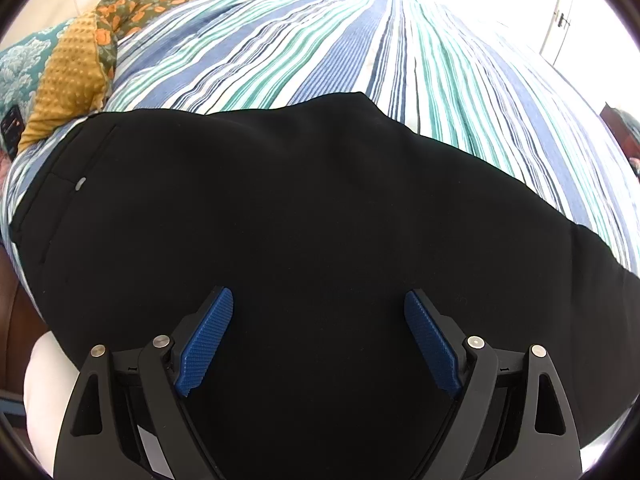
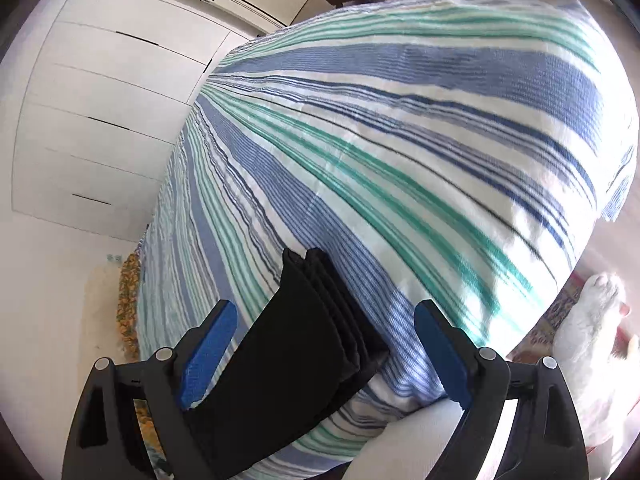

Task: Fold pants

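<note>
— Striped bedspread across a bed, white cupboard doors on the far left in the right wrist view. Any progress on the fold?

— Hard to judge fully. Black pants spread flat and smooth on the near part of the bed, waistband with a small button at the left, legs running off to the right. Looks like laid leg over leg already, hem ends stacked in layers at the right end. Probably left to do: folding lengthwise, hems brought over toward the waist.

— And on the left side?

— Left gripper hanging over the seat of the pants, jaws spread wide, nothing pinched. Touching the cloth or just above it: cannot tell.

— Further right?

— Right gripper also spread wide, straddling the stacked hems, pads not pressing on them. Holding nothing as yet.

— Anything else?

— Patterned cushions at the far left of the bed, well apart from the pants.
</note>
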Available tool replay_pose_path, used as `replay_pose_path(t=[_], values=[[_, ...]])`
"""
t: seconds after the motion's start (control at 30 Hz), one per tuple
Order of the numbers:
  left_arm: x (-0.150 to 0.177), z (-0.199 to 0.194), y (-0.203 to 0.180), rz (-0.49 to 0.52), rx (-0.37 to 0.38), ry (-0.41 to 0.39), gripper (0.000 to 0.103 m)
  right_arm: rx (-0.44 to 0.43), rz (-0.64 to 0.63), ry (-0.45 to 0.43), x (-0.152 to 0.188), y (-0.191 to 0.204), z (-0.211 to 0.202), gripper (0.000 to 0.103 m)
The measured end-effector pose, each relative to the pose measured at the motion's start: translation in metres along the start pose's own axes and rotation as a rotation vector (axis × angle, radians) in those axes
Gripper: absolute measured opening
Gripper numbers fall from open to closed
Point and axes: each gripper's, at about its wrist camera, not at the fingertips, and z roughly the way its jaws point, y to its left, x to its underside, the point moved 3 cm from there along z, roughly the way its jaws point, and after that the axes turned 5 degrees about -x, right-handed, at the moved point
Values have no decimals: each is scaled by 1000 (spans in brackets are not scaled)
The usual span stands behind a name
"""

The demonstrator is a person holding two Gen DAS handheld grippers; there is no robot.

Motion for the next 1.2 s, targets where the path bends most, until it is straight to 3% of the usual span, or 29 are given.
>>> replay_pose_path(t=[0.1,0.27,0.47,0.7,0.8,0.93,1.03,1.1,1.13,1.2], values=[[0,0,0,1,0,0,88,-79,63,33,17,-5,5,90],[1,-1,1,-1,6,0,89,0,81,66,21,-12,22,90],[1,-1,0,-2,-1,1,89,20,101,135,24,-14,42,90],[1,-1,1,0,0,0,89,-139,39,168,21,5,47,87],[1,0,1,0,-3,-1,90,-169,-7,194,20,17,45,87],[1,-1,1,2,-3,-2,91,-114,-51,250,18,24,66,87],[2,-1,3,5,5,-4,91,-31,-108,231,9,22,84,87],[2,-1,3,7,6,-4,91,-69,-65,250,3,17,95,87],[2,-1,3,8,3,-5,91,-98,-47,273,2,17,100,86],[2,0,2,11,-5,-7,92,-127,-94,344,3,23,108,66]])
